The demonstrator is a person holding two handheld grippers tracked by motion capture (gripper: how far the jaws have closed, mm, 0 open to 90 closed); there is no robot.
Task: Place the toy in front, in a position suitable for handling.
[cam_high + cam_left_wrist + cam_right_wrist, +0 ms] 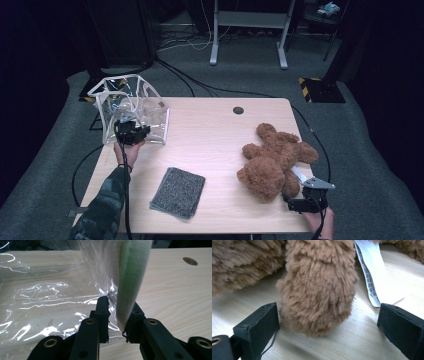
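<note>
1. I see the clear plastic bag with white trim [131, 107] standing at the far left corner of the light wooden desk [215, 130], its mouth open upward.
2. My left gripper [131, 134] is at the bag's near side; in the left gripper view its jaws are clamped on the bag's edge [117, 302], pinching the clear film and the white-green trim strip [130, 282] between the pads.
3. In that same view, the crinkled film of the bag spreads out over the desk to the left of the jaws.
4. The brown plush teddy bear [275, 160] lies on the right part of the desk, well apart from the bag.
5. My right gripper [306, 202] sits at the near right corner of the desk, just beside the bear's lower end.
6. In the right gripper view its jaws stand wide apart on either side of one furry limb of the bear [319, 287]; the pads do not press on it, though the left one is very close to the fur.
7. A white printed label [372, 272] hangs from the bear and lies on the desk between the limb and the other pad.
8. A grey speckled folded cloth [178, 192] lies flat on the near middle of the desk, between the two grippers and touching neither.
9. A dark round hole [238, 110] marks the far middle of the desk.
</note>
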